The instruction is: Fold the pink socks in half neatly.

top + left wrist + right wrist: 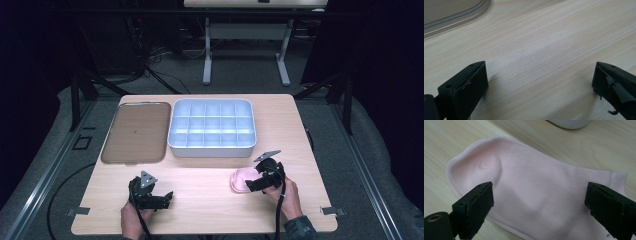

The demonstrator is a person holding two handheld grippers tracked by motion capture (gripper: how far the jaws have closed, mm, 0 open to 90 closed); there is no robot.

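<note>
Now, from above, my right gripper (261,179) sits over a pink sock (241,180) lying flat on the table (210,200), just in front of the divided white bin (212,127); a brown tray (135,132) lies to the bin's left. My left gripper (152,197) rests near the front edge, well apart from the sock.

Along the left gripper, its jaws stand wide apart over bare wood, holding nothing.

Along the right gripper, the jaws are spread to either side of the sock (541,195), not yet closed. I'd judge the pick goes best by lowering until both tips press fabric, then pinching a fold mid-sock.
</note>
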